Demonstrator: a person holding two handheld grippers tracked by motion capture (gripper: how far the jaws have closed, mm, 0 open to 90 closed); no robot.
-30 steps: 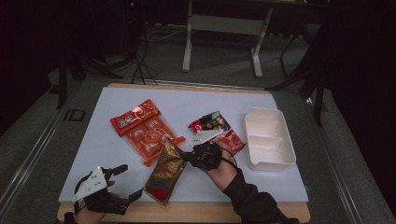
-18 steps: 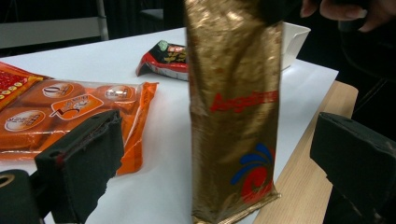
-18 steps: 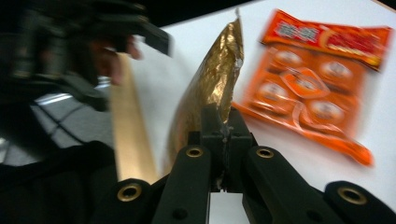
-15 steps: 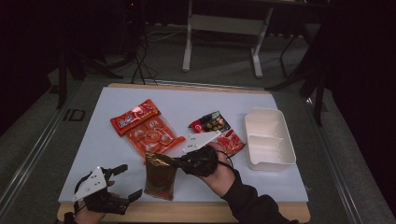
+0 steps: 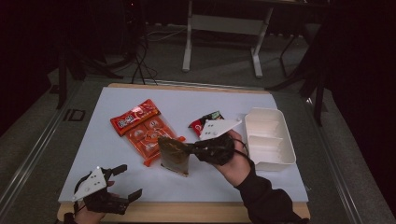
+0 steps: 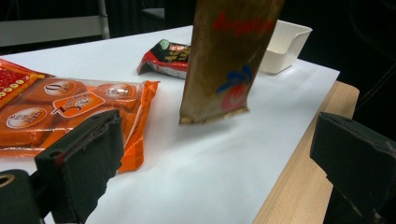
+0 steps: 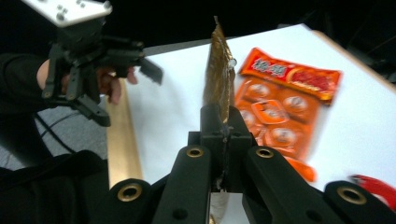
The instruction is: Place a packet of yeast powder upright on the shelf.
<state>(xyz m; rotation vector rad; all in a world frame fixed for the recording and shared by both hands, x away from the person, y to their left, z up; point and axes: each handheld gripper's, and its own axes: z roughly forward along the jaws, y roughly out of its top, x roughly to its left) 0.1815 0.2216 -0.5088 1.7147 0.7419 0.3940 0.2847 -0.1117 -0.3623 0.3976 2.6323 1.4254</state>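
My right gripper (image 5: 192,149) is shut on the edge of a brown snack packet (image 5: 173,156), holding it above the white mat. In the right gripper view the brown snack packet (image 7: 219,79) stands edge-on between the closed jaws of the right gripper (image 7: 223,125). In the left gripper view the brown snack packet (image 6: 229,60) hangs clear of the mat. My left gripper (image 5: 125,183) rests open at the table's near left edge, its jaws wide apart with nothing between them; the right gripper view shows the left gripper (image 7: 140,58) farther off.
An orange multi-pack (image 5: 150,136) and a red packet (image 5: 134,116) lie left of centre on the mat. A red and dark packet (image 5: 204,122) lies behind my right hand. A white divided tray (image 5: 268,138) stands at the right. The wooden table edge (image 6: 299,177) runs along the near side.
My right gripper has raised the brown packet off the mat and carried it slightly right and back. The left gripper has stayed put.
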